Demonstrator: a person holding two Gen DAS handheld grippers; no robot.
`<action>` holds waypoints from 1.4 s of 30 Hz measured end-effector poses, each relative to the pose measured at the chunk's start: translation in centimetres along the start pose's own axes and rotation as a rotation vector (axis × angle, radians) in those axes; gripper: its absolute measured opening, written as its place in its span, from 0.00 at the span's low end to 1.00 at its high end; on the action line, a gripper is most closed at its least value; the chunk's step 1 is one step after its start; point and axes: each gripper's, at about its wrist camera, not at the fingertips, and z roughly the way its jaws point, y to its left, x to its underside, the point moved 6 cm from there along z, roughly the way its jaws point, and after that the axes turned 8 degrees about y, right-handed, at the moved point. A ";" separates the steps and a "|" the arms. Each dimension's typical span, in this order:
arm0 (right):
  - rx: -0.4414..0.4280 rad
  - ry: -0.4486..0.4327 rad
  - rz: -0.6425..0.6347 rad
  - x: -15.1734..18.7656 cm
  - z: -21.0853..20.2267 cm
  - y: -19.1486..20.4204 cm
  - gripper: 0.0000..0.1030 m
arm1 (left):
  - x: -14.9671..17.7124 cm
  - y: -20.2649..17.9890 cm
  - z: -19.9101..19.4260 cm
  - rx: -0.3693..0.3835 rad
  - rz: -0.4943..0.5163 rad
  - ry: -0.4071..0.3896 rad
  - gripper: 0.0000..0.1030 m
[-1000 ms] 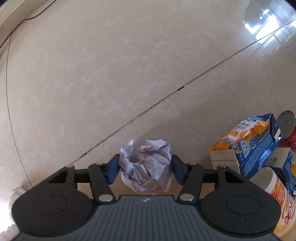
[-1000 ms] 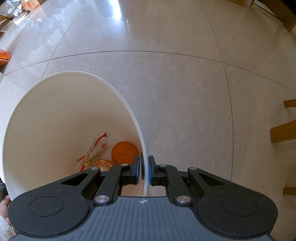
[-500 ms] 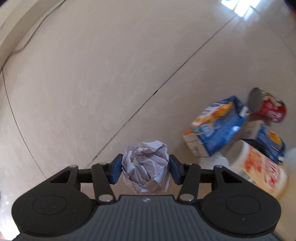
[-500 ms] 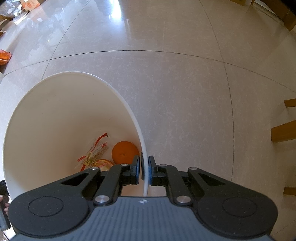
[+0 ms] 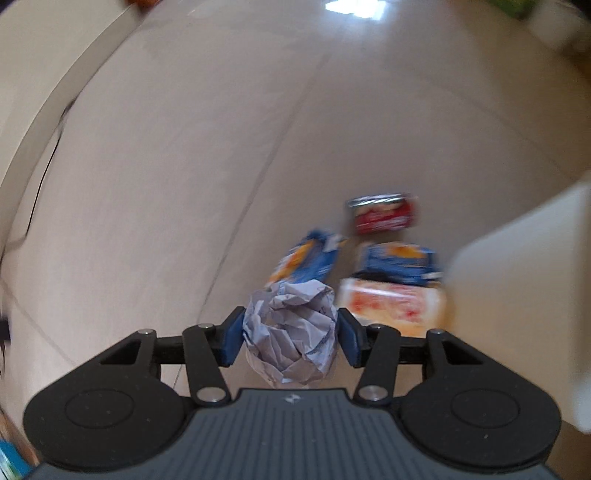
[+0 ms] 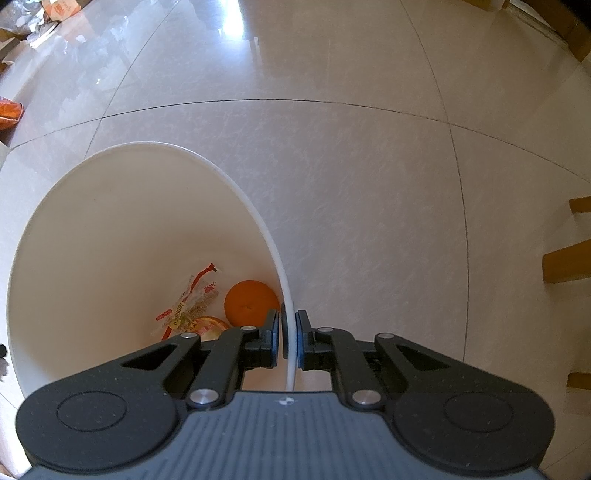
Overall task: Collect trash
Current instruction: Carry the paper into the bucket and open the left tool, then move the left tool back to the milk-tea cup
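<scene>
**Paper ball lifted, bin next**

My left gripper point(image 5: 290, 341) pinches the crumpled paper ball point(image 5: 291, 332) between its blue pads. A second ago that ball sat on the floor tiles point(image 5: 184, 166); now it hangs clear of them, with the blue cartons point(image 5: 310, 258), red can point(image 5: 384, 214) and cup point(image 5: 391, 306) lying ahead and below. My right gripper point(image 6: 290, 339) has stayed pressed on the rim of the white bin point(image 6: 258, 229), a wrapper point(image 6: 188, 306) and orange lid point(image 6: 251, 302) inside. I judge the carry to the bin comes next.

Left wrist view is motion-blurred; right wrist view is sharp, daylight glaring off the floor point(image 6: 236, 22), edges fisheye-curved.
</scene>
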 end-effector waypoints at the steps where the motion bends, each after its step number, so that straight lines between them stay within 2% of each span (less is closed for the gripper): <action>1: -0.002 0.001 0.000 0.0 0.0 0.0 0.12 | -0.2 -1.2 -1.0 0.011 0.032 -0.015 0.50; 5: -0.007 0.006 0.004 -0.1 0.1 0.0 0.11 | -1.0 -6.3 -5.5 0.050 0.181 -0.065 0.50; 11: -0.006 0.014 -0.004 -0.3 0.1 0.0 0.11 | -1.4 -14.0 -9.4 0.093 0.371 -0.116 0.50; 14: -0.007 0.017 -0.009 -0.5 0.1 0.0 0.12 | -1.2 -17.3 -9.9 0.108 0.441 -0.121 0.50; 20: -0.001 0.017 -0.010 -0.3 0.4 0.1 0.12 | -0.6 -22.1 -8.1 0.119 0.537 -0.113 0.50; 22: -0.006 0.018 -0.006 -0.3 0.5 0.1 0.12 | -0.4 -23.3 -7.4 0.138 0.559 -0.107 0.55; 23: -0.007 0.018 -0.005 -0.3 0.5 0.0 0.12 | -0.3 -23.7 -7.2 0.147 0.570 -0.100 0.66; 24: -0.008 0.018 -0.006 -0.3 0.4 0.0 0.12 | -0.3 -23.9 -7.0 0.146 0.574 -0.093 0.79; 26: -0.008 0.018 -0.006 -0.3 0.5 -0.1 0.12 | 0.0 -24.1 -7.7 0.124 0.566 -0.115 0.87; 28: -0.006 0.018 -0.007 -0.3 0.5 -0.1 0.12 | 0.1 -23.8 -8.7 0.131 0.582 -0.150 0.87; 34: -0.001 0.017 -0.006 -0.3 0.5 0.0 0.12 | 0.0 -22.3 -10.1 0.132 0.584 -0.181 0.88; 42: -0.005 0.015 -0.004 -0.2 0.5 0.0 0.12 | -0.6 -17.9 -11.5 0.121 0.540 -0.237 0.90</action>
